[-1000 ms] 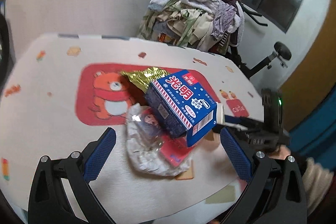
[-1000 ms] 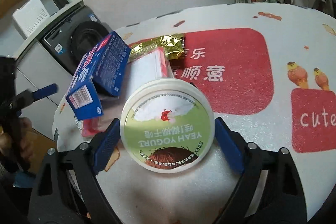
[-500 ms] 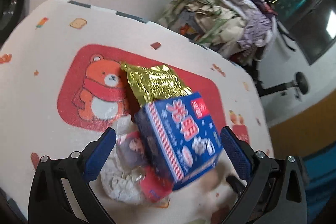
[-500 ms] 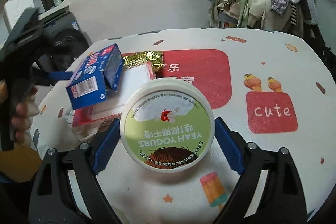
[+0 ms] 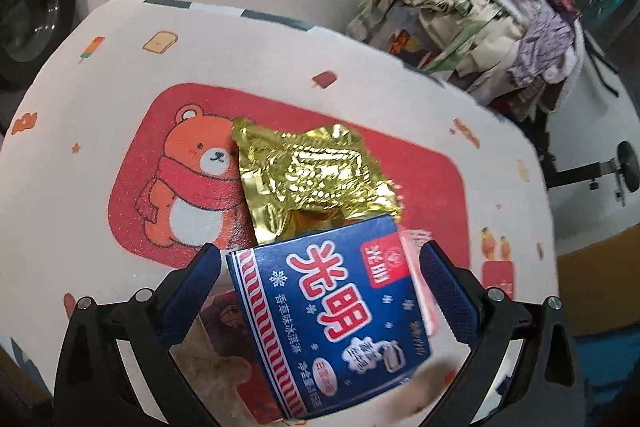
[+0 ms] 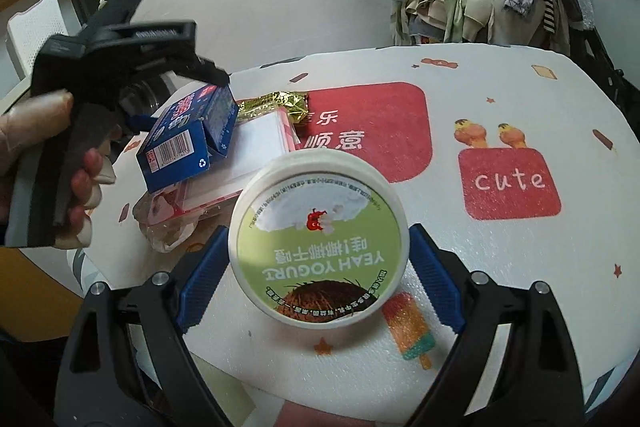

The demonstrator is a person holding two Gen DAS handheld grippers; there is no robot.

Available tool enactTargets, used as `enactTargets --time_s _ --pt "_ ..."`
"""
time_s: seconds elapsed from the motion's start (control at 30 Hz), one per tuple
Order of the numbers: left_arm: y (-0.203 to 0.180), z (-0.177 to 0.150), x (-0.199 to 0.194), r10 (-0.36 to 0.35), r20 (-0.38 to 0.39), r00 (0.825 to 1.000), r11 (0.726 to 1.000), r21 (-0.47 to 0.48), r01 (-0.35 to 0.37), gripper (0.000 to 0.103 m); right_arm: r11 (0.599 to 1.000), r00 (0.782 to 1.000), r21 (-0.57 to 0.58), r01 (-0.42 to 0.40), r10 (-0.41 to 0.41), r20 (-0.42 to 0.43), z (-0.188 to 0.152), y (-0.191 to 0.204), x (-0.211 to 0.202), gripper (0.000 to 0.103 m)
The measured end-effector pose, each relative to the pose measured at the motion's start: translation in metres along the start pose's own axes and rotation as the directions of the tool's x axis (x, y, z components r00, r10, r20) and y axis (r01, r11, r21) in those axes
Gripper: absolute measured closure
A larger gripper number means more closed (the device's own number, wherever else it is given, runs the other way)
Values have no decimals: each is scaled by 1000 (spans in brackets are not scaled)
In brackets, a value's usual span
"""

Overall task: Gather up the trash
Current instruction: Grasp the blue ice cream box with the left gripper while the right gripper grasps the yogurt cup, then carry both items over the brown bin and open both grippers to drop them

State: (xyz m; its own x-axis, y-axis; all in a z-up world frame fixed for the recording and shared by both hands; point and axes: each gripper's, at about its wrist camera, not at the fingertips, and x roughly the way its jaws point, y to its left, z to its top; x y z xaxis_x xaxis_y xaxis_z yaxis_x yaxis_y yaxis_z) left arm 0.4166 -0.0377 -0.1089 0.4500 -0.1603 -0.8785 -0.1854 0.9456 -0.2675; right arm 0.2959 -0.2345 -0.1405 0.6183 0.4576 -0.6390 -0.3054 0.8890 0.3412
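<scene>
The right gripper (image 6: 318, 263) clamps a round yogurt tub (image 6: 319, 239) between its wide-set blue pads, above the table (image 6: 500, 267). The left gripper (image 5: 320, 291) stands spread around a blue carton (image 5: 332, 331) without pressing it; the carton lies on a gold wrapper (image 5: 312, 175) and other trash.

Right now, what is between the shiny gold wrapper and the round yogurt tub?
In the right wrist view, a flat white packet with red edges lies between the crinkled gold foil wrapper and the white-rimmed round yogurt tub.
</scene>
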Motion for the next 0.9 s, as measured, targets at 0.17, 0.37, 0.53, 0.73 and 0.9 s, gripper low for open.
enactTargets --time_s 0.17,0.37,0.53,0.73,0.9 --pt "0 -11 0 -27 26 999 998 60 25 13 1000 1000 12 -6 6 5 -3 -1 -6 16" --pt "-6 -27 -41 -87 105 991 973 221 63 13 1000 1000 -17 1 -1 27 -2 10 -25 16" --pt "-2 -49 -78 -129 151 980 943 323 74 14 1000 999 -21 1 0 52 -2 23 -43 16" --pt "11 -85 -116 -191 170 967 914 391 112 14 1000 998 -26 6 -4 66 -11 42 -68 16" --pt "24 -126 -142 -234 179 955 874 469 126 14 999 998 -36 17 -15 66 -25 58 -86 16"
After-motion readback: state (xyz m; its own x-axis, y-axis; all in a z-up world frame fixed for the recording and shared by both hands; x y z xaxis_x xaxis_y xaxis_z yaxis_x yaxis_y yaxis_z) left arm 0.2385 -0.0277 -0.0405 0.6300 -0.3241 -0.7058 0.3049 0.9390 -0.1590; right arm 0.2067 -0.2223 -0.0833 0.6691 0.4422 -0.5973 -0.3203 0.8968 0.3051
